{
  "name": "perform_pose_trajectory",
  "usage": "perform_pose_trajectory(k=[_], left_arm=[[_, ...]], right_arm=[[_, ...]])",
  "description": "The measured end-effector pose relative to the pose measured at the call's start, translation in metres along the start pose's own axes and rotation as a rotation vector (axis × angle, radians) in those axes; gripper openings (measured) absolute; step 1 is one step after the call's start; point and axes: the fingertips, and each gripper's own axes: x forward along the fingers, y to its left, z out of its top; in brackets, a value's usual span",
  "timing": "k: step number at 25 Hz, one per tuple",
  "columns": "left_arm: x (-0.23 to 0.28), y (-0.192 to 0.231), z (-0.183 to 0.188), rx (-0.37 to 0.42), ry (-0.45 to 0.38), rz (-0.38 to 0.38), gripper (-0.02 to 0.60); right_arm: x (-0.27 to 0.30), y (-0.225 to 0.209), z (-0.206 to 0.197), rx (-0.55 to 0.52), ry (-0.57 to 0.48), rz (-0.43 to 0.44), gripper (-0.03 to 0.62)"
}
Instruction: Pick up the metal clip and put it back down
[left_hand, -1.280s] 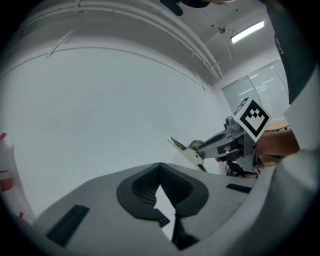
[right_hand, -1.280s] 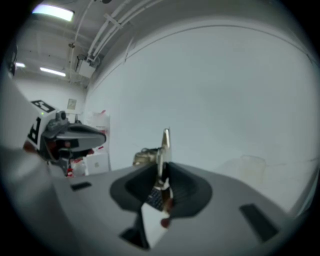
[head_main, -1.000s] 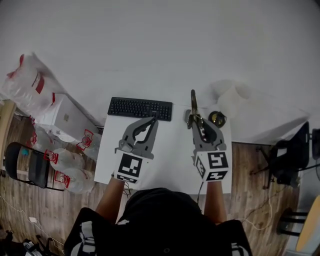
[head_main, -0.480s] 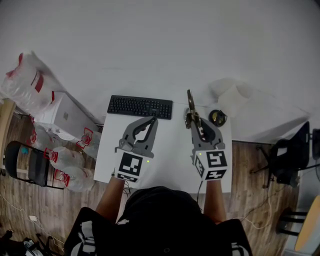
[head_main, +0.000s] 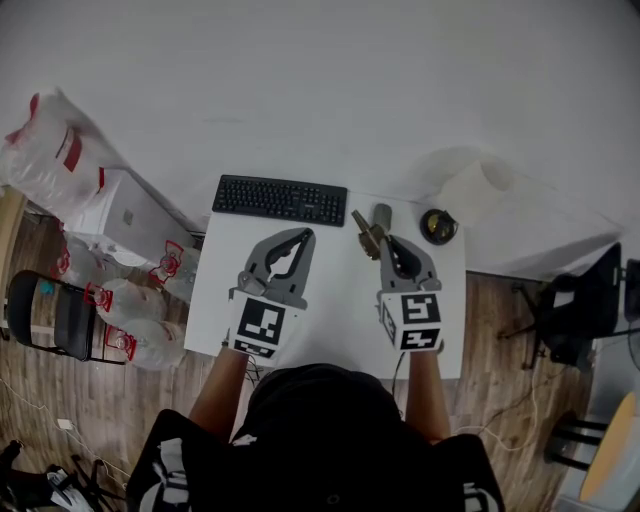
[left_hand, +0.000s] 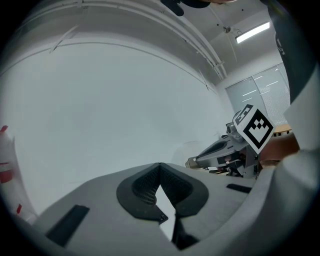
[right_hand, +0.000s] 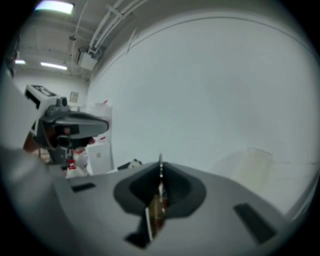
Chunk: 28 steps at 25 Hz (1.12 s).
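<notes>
The metal clip (head_main: 363, 233) is brass-coloured and sits at the tip of my right gripper (head_main: 383, 222), over the far part of the white table (head_main: 335, 325). It leans to the left of the jaws. In the right gripper view a thin brass strip of the clip (right_hand: 158, 204) stands edge-on between the jaws of the right gripper (right_hand: 160, 172). These jaws have just been closing and are now shut on it. My left gripper (head_main: 302, 237) hovers to the left with its fingertips together and nothing held. The left gripper (left_hand: 160, 167) also faces the bare wall, with the right gripper (left_hand: 220, 152) at its side.
A black keyboard (head_main: 280, 200) lies along the table's far edge. A small round dark object (head_main: 436, 226) sits at the far right corner. White bags (head_main: 50, 160) and a white box (head_main: 135, 215) stand left of the table, chairs (head_main: 55, 325) on both sides.
Both grippers have dropped lower over the table. The right jaws have closed tighter on the clip, which pointed straight away before and now leans left.
</notes>
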Motion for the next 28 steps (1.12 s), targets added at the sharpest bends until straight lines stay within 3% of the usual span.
perform_pose_trajectory(k=[17, 21, 28], left_arm=[[-0.001, 0.003, -0.033, -0.044, 0.072, 0.024, 0.023], [-0.001, 0.001, -0.043, -0.055, 0.093, 0.025, 0.023], [-0.003, 0.002, -0.064, -0.081, 0.140, 0.038, 0.023]], right_arm=[[0.025, 0.020, -0.044, -0.035, 0.148, 0.091, 0.038], [0.034, 0.027, -0.059, -0.089, 0.181, 0.108, 0.038], [0.052, 0.044, -0.118, -0.250, 0.352, 0.177, 0.038]])
